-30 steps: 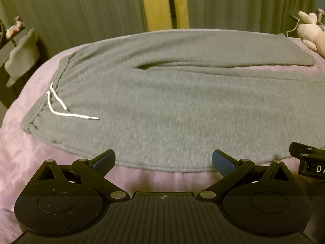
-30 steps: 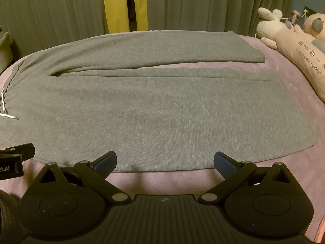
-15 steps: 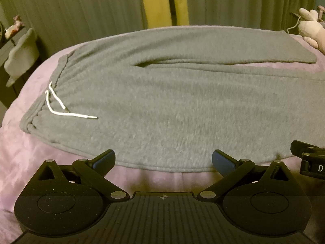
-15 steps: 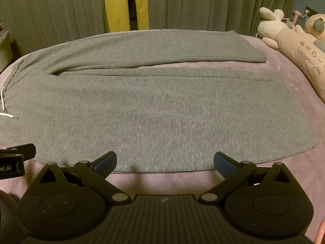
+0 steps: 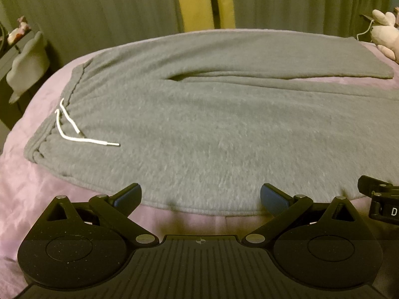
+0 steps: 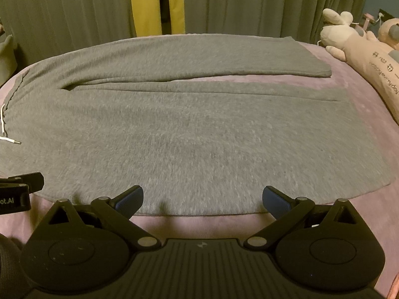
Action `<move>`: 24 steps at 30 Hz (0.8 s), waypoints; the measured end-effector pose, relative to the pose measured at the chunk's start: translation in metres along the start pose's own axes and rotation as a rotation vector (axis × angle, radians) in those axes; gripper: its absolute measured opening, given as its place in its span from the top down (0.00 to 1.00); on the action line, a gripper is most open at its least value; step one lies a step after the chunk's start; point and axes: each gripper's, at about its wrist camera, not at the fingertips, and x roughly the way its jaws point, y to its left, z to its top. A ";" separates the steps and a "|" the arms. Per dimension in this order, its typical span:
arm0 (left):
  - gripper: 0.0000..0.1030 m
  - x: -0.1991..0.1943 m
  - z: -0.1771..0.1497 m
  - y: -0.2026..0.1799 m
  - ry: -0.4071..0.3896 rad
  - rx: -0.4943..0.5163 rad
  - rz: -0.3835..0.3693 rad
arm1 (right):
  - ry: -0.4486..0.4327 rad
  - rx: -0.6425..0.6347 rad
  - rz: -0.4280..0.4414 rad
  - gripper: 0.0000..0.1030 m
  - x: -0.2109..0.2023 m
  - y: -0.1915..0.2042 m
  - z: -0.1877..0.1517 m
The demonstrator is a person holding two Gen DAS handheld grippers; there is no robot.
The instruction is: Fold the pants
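Grey sweatpants (image 5: 212, 124) (image 6: 194, 129) lie flat across a pink bed, waistband to the left with a white drawstring (image 5: 74, 132) (image 6: 5, 127), both legs stretching right. The far leg splays slightly away from the near one. My left gripper (image 5: 200, 195) hovers open just short of the pants' near edge, around the hip and thigh. My right gripper (image 6: 202, 196) is open too, just before the near leg's edge, further toward the cuffs. Nothing sits between either pair of fingers. Each gripper shows at the edge of the other's view.
The pink bedcover (image 5: 22, 186) (image 6: 374, 99) shows around the pants. Plush toys (image 6: 361, 47) (image 5: 384, 32) lie along the right side. Grey-green curtains (image 6: 249, 2) with a yellow strip hang behind the bed. A pale object (image 5: 27, 62) stands on the left, off the bed.
Both grippers have edged slightly forward, toward the pants' near edge; the fabric sits a little lower in each view. Both stay open and the pants have not moved.
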 end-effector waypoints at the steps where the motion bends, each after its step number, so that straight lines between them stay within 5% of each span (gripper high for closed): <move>1: 0.00 0.001 0.001 0.001 0.004 -0.001 -0.001 | 0.001 0.001 0.000 0.01 0.000 0.000 0.000; 24: 0.00 0.017 0.011 -0.007 0.037 -0.014 0.030 | 0.026 0.022 0.041 0.01 0.016 -0.009 0.005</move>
